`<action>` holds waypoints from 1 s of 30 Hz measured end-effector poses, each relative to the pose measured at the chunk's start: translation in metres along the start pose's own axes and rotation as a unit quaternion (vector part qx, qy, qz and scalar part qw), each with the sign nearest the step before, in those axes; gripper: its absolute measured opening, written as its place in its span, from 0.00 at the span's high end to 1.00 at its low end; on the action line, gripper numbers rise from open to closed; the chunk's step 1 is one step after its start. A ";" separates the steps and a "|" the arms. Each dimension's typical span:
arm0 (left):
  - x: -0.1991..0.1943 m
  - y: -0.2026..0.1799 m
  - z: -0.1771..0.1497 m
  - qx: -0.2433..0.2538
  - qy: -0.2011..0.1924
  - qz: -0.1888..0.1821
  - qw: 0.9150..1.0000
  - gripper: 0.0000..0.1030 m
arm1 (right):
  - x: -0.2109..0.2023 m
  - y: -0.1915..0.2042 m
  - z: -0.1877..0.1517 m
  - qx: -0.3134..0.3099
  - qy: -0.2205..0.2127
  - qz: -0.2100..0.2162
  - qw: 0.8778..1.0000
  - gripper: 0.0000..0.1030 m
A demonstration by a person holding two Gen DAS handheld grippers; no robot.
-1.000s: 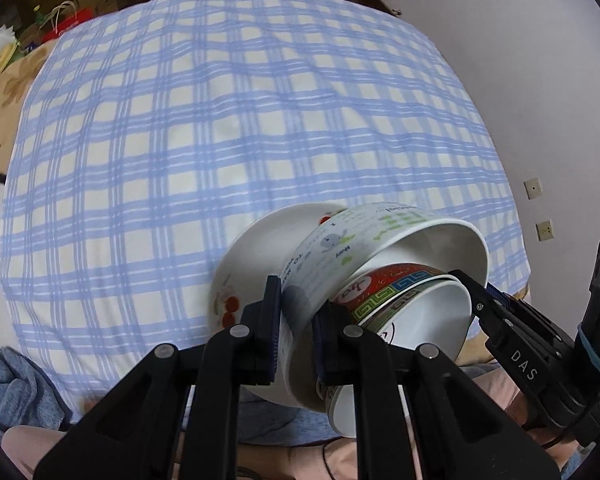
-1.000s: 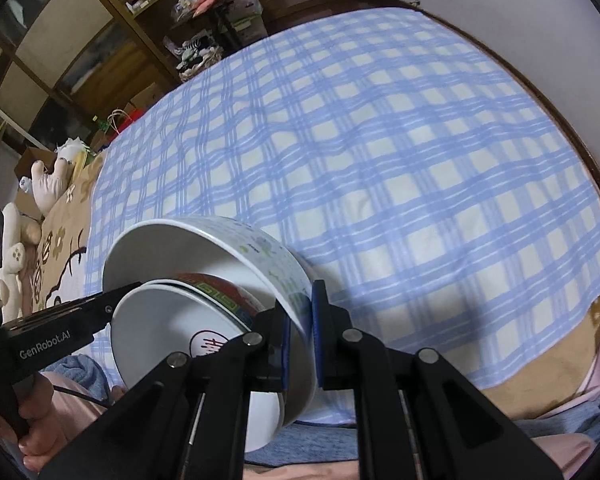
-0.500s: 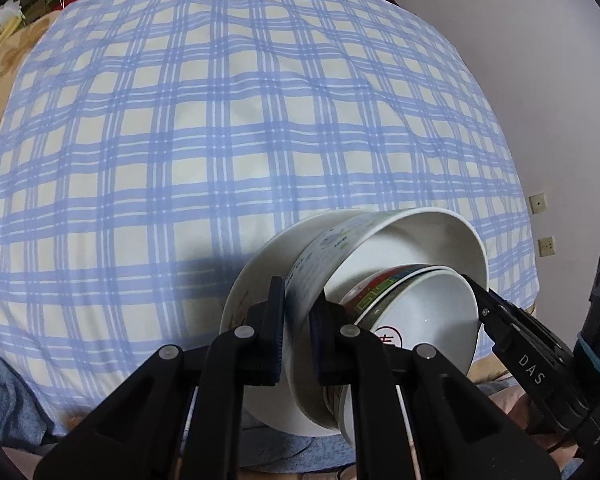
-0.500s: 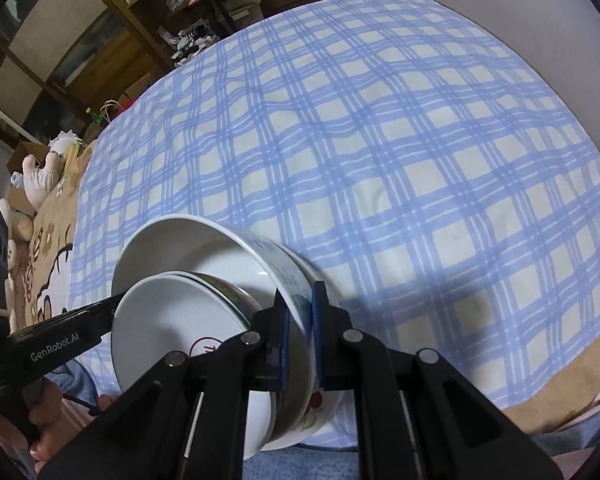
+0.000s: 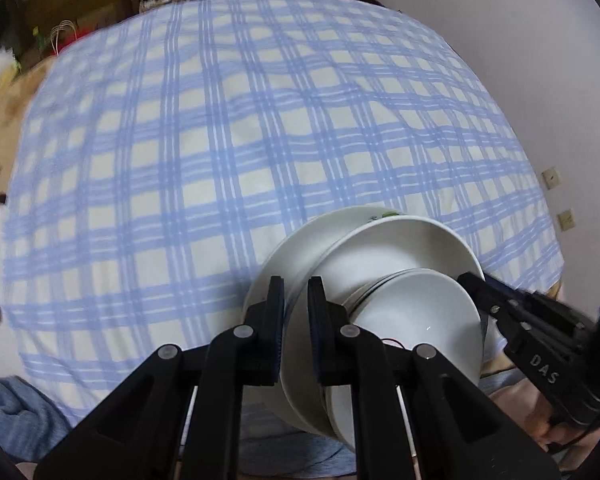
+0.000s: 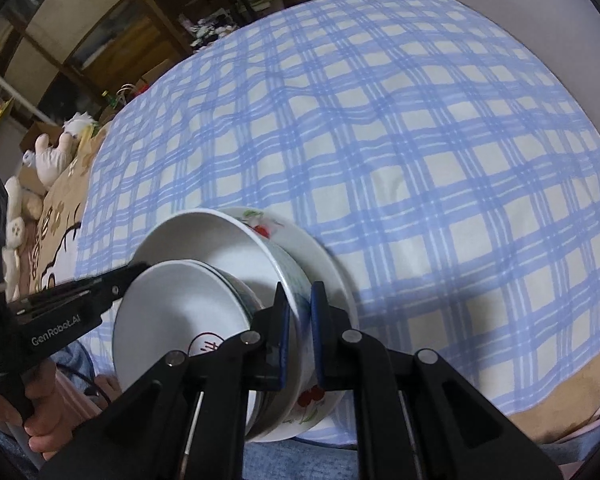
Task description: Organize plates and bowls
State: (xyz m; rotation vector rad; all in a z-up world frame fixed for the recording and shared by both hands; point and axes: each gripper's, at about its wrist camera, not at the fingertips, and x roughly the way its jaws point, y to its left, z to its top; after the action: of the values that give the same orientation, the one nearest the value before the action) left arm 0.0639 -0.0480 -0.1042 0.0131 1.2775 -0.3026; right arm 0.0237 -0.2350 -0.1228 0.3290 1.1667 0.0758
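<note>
We list a soft bed under a blue-and-cream plaid sheet [image 6: 400, 152], with dark wooden shelving [image 6: 112, 20] behind and plush toys [image 6: 56, 156] at its edge. Over its near edge hangs a nested stack of glossy round ceramic: a plate [image 6: 332, 276] outermost, a large printed bowl [image 5: 396, 248] inside it, smaller white bowls [image 5: 416, 312] within. Our left gripper [image 5: 296, 300] pinches the large bowl's rim on one side, our right gripper [image 6: 298, 312] on the opposite side, both jaws nearly together on the thin wall.
</note>
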 end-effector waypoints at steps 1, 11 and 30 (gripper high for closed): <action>-0.003 0.000 0.000 0.001 -0.007 0.004 1.000 0.89 | -0.004 0.002 0.000 -0.004 -0.007 -0.001 1.000 0.89; -0.070 0.014 -0.007 -0.015 -0.114 0.047 0.992 0.84 | -0.077 0.013 0.008 -0.042 -0.103 -0.047 0.993 0.84; -0.192 -0.010 -0.112 0.040 -0.365 0.075 0.927 0.06 | -0.180 0.036 -0.066 -0.123 -0.296 -0.073 0.944 0.12</action>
State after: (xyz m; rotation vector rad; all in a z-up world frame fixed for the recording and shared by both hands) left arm -0.0921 0.0036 0.0453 0.0620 0.5173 -0.1968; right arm -0.1038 -0.2274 0.0251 0.0311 0.5710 -0.0087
